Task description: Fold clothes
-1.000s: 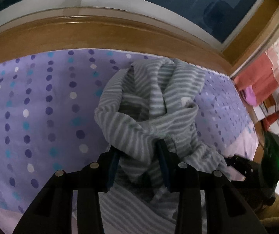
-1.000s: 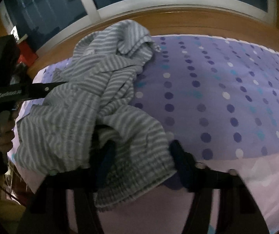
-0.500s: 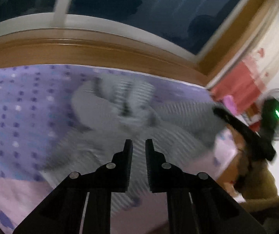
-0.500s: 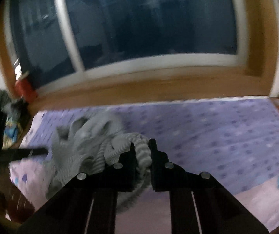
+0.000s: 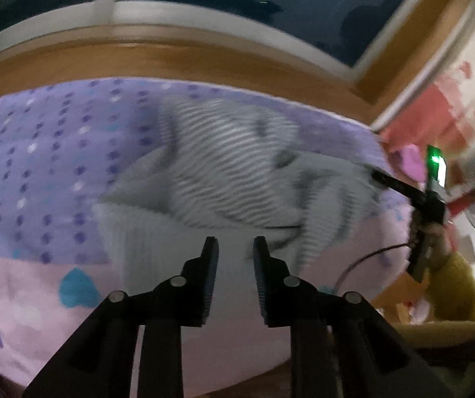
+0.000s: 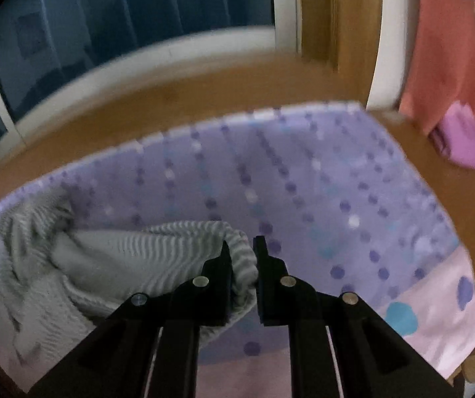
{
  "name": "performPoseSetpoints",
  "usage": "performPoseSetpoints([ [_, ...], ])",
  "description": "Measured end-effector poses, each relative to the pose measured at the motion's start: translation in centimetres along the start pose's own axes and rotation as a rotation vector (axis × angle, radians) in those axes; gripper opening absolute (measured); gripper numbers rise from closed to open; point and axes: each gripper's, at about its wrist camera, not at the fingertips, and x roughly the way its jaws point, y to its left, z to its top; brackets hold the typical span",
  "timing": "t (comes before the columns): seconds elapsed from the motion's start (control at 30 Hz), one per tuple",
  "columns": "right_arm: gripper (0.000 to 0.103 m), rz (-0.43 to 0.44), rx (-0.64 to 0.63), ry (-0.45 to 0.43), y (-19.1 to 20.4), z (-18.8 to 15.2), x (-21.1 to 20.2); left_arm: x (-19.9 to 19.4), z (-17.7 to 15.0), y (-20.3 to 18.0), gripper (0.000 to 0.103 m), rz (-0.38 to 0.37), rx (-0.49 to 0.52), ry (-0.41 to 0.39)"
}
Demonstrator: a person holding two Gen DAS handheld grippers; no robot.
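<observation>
**Striped garment stretched across the bed**

We see the grey-and-white striped knit garment (image 5: 234,165) blurred on the purple dotted bedsheet (image 5: 38,165). Our left gripper (image 5: 235,248) is opening, nothing pinched. Our right gripper (image 6: 240,248) clamps a fold at twelve o'clock; its edges stay indistinct.

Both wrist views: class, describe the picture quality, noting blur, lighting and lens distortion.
Left wrist view: dim light, striped garment smeared by motion blur, left gripper sharp, window frame bowed by the fisheye. Right wrist view: equally dim, polka-dot bedsheet softly blurred, right gripper crisp, black vignette corners.
</observation>
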Motion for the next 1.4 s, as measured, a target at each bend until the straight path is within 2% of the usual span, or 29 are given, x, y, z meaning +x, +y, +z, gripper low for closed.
performPoseSetpoints([
  [0.07, 0.016, 0.001, 0.029, 0.029, -0.2, -0.4, 0.2, -0.1, -0.1, 1.1, 0.021, 0.019, -0.025, 0.002],
  [0.1, 0.017, 0.004, 0.038, 0.015, -0.2, -0.5, -0.5, -0.1, 0.2, 1.4, 0.023, 0.019, -0.022, 0.0],
  [0.17, 0.032, 0.003, 0.044, -0.027, -0.2, -0.4, -2.3, -0.1, 1.0, 1.7, 0.03, 0.008, 0.003, -0.006],
  [0.2, 0.037, -0.006, 0.041, -0.052, -0.1, -0.3, -3.3, 0.0, 1.4, 1.8, 0.034, 0.003, 0.015, -0.009],
  [0.27, 0.048, -0.021, 0.02, -0.117, 0.6, -0.3, -5.3, 0.0, 2.3, 2.1, 0.036, -0.008, 0.04, -0.015],
  [0.37, 0.058, 0.03, -0.057, -0.144, 2.8, -0.5, -7.1, 1.5, 4.2, 2.1, 0.039, -0.039, 0.053, -0.011],
  [0.47, 0.062, 0.109, -0.144, -0.106, 5.7, -1.2, -7.1, 3.8, 6.1, 1.8, 0.042, -0.049, 0.054, 0.016],
  [0.6, 0.063, 0.167, -0.172, -0.038, 8.8, -2.6, -5.5, 6.1, 7.5, 1.0, 0.042, -0.059, 0.083, 0.051],
  [0.8, 0.063, 0.205, -0.183, -0.004, 12.2, -3.7, -3.6, 7.1, 8.3, 0.6, 0.042, 0.015, 0.147, 0.039],
  [0.9, 0.064, 0.234, -0.194, -0.014, 12.8, -3.4, -3.6, 6.9, 8.6, 1.2, 0.042, -0.019, 0.157, 0.035],
  [1.03, 0.072, 0.249, -0.213, 0.0, 14.0, -3.5, -3.4, 7.6, 9.3, 2.3, 0.042, -0.093, 0.131, 0.063],
  [1.17, 0.072, 0.201, -0.28, 0.027, 15.9, -4.4, -2.2, 9.0, 9.5, 2.7, 0.042, -0.184, 0.137, 0.104],
  [1.3, 0.072, 0.131, -0.324, 0.037, 17.5, -5.4, -1.2, 10.2, 9.4, 3.0, 0.042, -0.222, 0.147, 0.121],
  [1.33, 0.063, 0.118, -0.315, 0.033, 17.5, -5.6, -1.1, 10.3, 9.3, 3.0, 0.042, -0.23, 0.145, 0.115],
  [1.37, 0.044, 0.106, -0.301, 0.03, 17.5, -5.7, -1.1, 10.2, 9.3, 3.0, 0.036, -0.235, 0.145, 0.107],
  [1.4, 0.037, 0.095, -0.287, 0.026, 17.4, -5.8, -1.1, 9.8, 9.1, 3.0, 0.026, -0.239, 0.147, 0.097],
])
